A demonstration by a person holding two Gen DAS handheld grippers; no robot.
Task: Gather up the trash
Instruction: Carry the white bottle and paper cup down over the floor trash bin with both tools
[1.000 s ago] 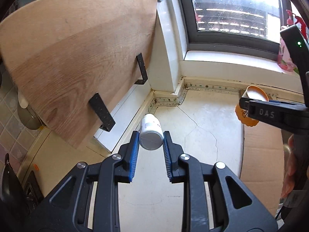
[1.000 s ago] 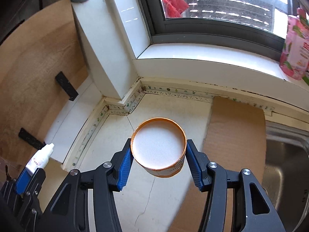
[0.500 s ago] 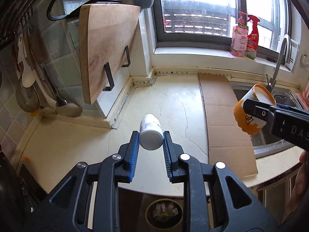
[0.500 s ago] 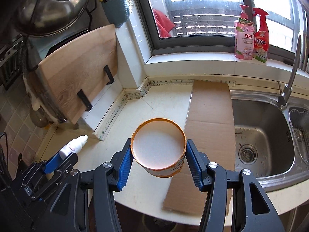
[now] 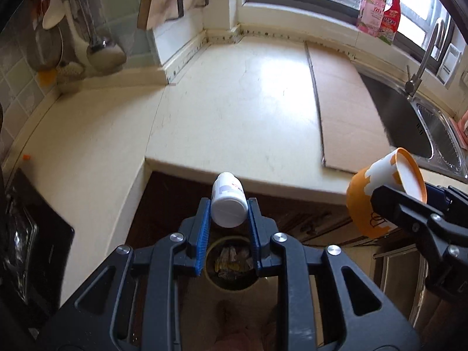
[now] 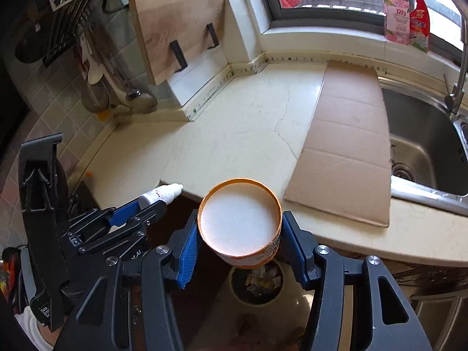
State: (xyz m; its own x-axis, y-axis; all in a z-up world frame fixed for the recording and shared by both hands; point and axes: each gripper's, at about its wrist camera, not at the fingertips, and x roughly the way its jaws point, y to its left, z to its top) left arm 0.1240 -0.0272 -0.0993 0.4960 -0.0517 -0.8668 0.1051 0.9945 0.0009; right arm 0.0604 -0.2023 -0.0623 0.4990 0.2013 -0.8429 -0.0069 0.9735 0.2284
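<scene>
Left gripper (image 5: 228,218) clamped white bottle (image 5: 228,204), right gripper (image 6: 239,241) clamped orange cup (image 6: 239,223), both above trash bin (image 6: 257,292) at lower centre, probably just short of dropping

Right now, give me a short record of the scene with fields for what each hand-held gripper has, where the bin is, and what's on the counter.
left hand-held gripper: shut on a white bottle, cap end toward the camera
right hand-held gripper: shut on an orange paper cup, open mouth toward the camera
trash bin: on the floor below the counter edge, already holds some trash
position: both held items are off the counter, over the bin area
counter: flat cardboard sheet beside the sink
</scene>
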